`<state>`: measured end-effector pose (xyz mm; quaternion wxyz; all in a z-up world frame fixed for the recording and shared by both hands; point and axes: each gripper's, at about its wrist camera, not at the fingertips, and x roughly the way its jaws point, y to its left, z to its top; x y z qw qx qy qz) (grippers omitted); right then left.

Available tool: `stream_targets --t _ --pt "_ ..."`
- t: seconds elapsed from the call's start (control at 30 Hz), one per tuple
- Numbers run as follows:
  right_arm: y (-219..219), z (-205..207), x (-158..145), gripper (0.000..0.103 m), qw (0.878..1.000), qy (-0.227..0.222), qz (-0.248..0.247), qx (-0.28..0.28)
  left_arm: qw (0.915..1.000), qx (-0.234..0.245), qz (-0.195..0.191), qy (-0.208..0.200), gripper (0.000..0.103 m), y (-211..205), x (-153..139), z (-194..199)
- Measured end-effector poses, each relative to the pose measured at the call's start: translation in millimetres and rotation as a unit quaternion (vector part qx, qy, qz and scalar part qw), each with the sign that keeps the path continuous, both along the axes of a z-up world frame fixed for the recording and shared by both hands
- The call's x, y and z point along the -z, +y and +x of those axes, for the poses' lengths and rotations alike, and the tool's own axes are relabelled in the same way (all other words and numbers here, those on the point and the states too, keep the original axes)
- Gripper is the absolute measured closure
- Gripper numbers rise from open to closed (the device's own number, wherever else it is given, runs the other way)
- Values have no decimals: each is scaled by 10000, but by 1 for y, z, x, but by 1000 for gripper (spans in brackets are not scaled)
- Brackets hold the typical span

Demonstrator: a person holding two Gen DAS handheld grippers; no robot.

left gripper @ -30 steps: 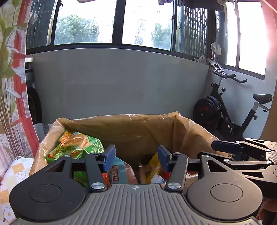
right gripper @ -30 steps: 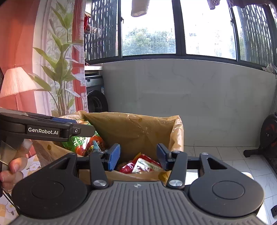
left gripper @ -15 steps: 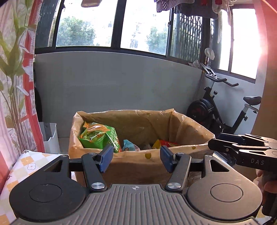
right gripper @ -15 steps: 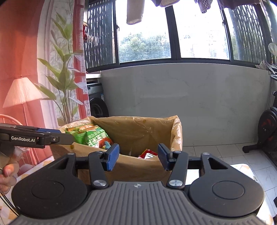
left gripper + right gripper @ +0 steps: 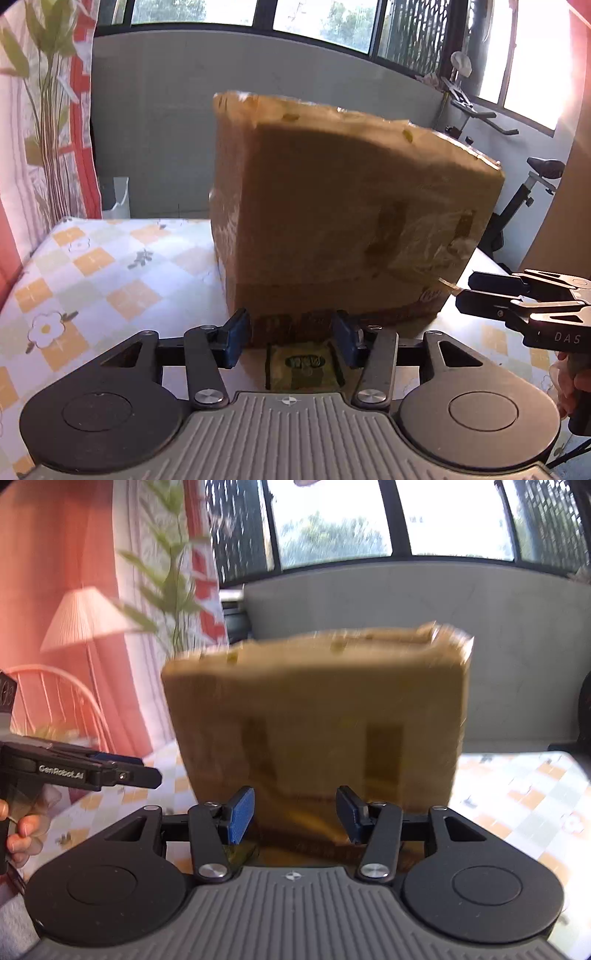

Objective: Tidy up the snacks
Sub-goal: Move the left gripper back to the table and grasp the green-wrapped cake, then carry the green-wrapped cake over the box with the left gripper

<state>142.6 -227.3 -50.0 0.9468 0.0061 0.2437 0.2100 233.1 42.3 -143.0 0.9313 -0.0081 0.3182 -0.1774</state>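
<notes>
A tall brown cardboard box (image 5: 351,206) stands on the checkered table; it also fills the right wrist view (image 5: 317,716). From this low angle its inside and the snack bags are hidden. My left gripper (image 5: 291,338) is open and empty, low at the box's near bottom edge, with a small green packet (image 5: 303,363) lying on the table between its fingers. My right gripper (image 5: 295,814) is open and empty, low in front of the box's base. Each gripper shows in the other's view, the right one (image 5: 524,299) beside the box's right corner, the left one (image 5: 88,771) at its left.
The table wears a flower-and-check cloth (image 5: 92,266). An exercise bike (image 5: 524,192) stands behind at right. A curtain (image 5: 44,122) and a white bin (image 5: 116,197) are at left. A lamp (image 5: 85,620) and a chair (image 5: 55,698) are at far left.
Both grippers have dropped from above the box's open top to table level in front of it. The snack bags inside have gone out of sight. The jaws stayed open.
</notes>
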Motion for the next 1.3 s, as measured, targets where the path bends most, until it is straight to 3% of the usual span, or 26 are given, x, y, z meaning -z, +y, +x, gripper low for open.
stream_targets --t 0.2,0.37,0.43,0.57,0.83,0.9,1.07,1.3 --pt "24 21 36 50 9965 554 -438 -440 9981 -126 -244 556 57 11 47 32" --pt "43 36 56 50 9908 904 -687 -735 9954 -111 -512 804 58 13 69 40" --pt "47 38 62 50 9891 973 -725 -839 9949 20 -487 885 66 8 76 39" --pt "54 43 69 50 9865 1057 -781 -981 9927 192 -713 950 75 5 80 37" --pt "45 53 79 51 9855 1209 -722 -951 9902 538 -801 1013 76 -15 84 38" --pt "42 53 82 57 9846 1255 -735 -974 9906 599 -760 970 76 -23 84 33" --pt "31 44 81 62 9852 1245 -788 -880 9886 626 -917 1017 76 -41 89 21" --pt "17 19 81 65 9870 1191 -779 -746 9898 665 -799 971 76 -66 89 0"
